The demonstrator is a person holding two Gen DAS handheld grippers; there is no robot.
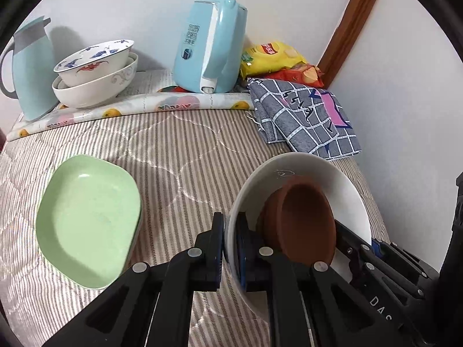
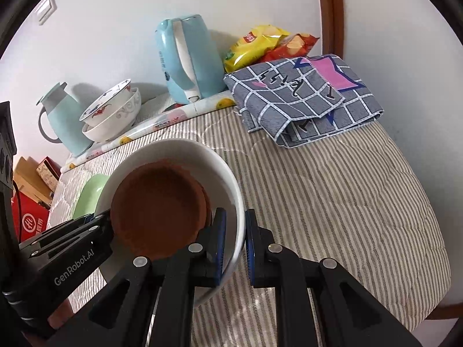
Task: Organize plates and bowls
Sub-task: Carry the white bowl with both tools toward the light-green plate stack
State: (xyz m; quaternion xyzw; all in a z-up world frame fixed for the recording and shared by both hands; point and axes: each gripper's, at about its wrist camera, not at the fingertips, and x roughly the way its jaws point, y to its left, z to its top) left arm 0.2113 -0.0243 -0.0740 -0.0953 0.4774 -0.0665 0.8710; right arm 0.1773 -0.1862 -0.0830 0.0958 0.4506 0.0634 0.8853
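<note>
A large white bowl [image 1: 312,173] holds a brown dish [image 1: 303,219] inside it. My left gripper [image 1: 231,248] is shut on the white bowl's left rim. My right gripper [image 2: 234,243] is shut on the same bowl's [image 2: 185,153] right rim, with the brown dish [image 2: 159,205] beside its inner finger. The right gripper shows in the left wrist view [image 1: 373,248] at the bowl's far side. A green plate [image 1: 86,219] lies on the striped cloth to the left. Two stacked white patterned bowls [image 1: 95,72] stand at the back left.
A blue kettle [image 1: 211,46] and a light blue jug [image 1: 29,66] stand at the back by the wall. Snack bags [image 1: 275,57] and a folded checked cloth [image 1: 306,118] lie at the back right. Boxes [image 2: 31,199] sit beyond the table's left edge.
</note>
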